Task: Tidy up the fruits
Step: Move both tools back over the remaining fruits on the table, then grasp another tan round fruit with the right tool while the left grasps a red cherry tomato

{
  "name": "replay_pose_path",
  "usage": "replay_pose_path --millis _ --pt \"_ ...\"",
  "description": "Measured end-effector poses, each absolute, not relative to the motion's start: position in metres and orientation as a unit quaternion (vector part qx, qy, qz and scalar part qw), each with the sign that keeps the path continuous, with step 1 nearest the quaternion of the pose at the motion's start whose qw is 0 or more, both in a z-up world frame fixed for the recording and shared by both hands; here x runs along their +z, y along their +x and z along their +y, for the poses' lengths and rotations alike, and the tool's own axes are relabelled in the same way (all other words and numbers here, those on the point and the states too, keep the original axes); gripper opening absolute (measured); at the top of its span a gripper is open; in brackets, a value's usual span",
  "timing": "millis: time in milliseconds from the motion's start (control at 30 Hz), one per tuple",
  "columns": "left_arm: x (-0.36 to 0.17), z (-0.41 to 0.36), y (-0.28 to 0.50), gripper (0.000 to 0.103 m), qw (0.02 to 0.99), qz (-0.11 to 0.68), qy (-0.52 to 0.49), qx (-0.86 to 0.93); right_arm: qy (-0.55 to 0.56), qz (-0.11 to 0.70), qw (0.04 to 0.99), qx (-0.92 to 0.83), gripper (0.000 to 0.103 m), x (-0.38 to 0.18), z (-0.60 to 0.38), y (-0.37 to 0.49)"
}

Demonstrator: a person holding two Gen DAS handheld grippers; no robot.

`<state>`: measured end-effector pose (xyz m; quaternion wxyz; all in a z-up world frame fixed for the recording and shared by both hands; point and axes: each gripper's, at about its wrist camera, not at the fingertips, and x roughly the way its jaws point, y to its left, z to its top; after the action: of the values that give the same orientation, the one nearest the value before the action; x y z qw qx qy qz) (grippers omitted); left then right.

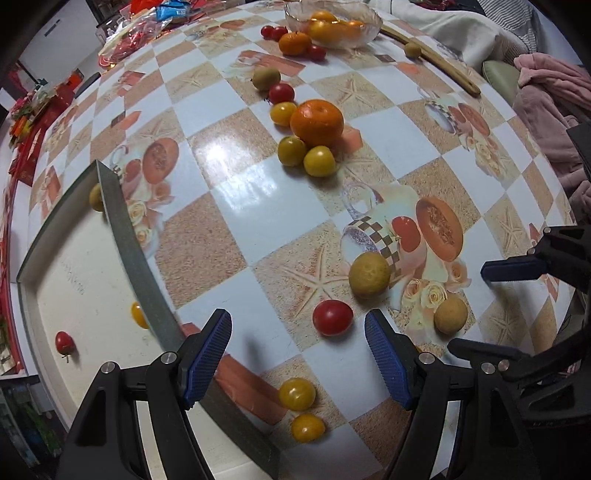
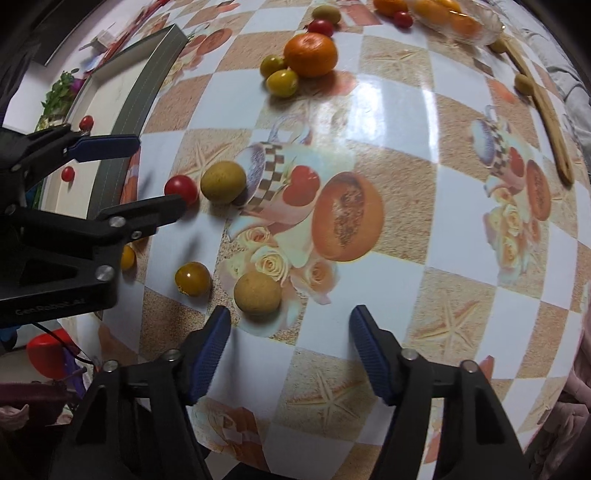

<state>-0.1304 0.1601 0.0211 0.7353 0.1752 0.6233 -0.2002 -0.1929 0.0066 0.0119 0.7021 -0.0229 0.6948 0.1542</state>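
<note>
My left gripper is open and empty above the table, with a red cherry tomato just ahead between its fingers. Two yellow tomatoes lie below it. A grey-rimmed white tray at the left holds a red tomato and yellow ones. My right gripper is open and empty, a tan longan just ahead of its left finger. A second longan and a red tomato lie farther left, near the left gripper. An orange sits mid-table.
A glass bowl with oranges stands at the far edge, with more tomatoes and an orange beside it. A wooden stick lies at the far right. Pink cloth is off the right edge. Packets clutter the far left.
</note>
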Motion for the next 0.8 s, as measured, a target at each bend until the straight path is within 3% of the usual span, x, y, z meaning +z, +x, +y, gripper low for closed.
replay_pose_path --millis 167,267,367,433,500,800 --pt "0.011 0.159 -0.128 0.075 0.73 0.634 0.171 -0.191 -0.03 0.678 0.715 0.166 0.065 0.018 0.023 -0.205" --pt "0.005 0.16 -0.126 0.056 0.721 0.647 0.162 -0.188 -0.035 0.671 0.72 0.173 0.051 0.021 0.039 -0.199" --pt "0.004 0.158 -0.128 0.054 0.724 0.646 0.158 -0.183 -0.054 0.667 0.721 0.18 0.041 0.025 0.052 -0.196" --pt "0.005 0.157 -0.128 0.047 0.726 0.645 0.153 -0.183 -0.059 0.669 0.717 0.186 0.028 0.025 0.055 -0.193" --pt "0.007 0.158 -0.131 0.026 0.727 0.644 0.149 -0.186 -0.052 0.673 0.714 0.186 0.028 0.024 0.056 -0.193" --pt "0.025 0.179 -0.122 0.025 0.734 0.655 0.063 -0.167 0.05 0.683 0.711 0.16 0.028 0.032 0.032 -0.182"
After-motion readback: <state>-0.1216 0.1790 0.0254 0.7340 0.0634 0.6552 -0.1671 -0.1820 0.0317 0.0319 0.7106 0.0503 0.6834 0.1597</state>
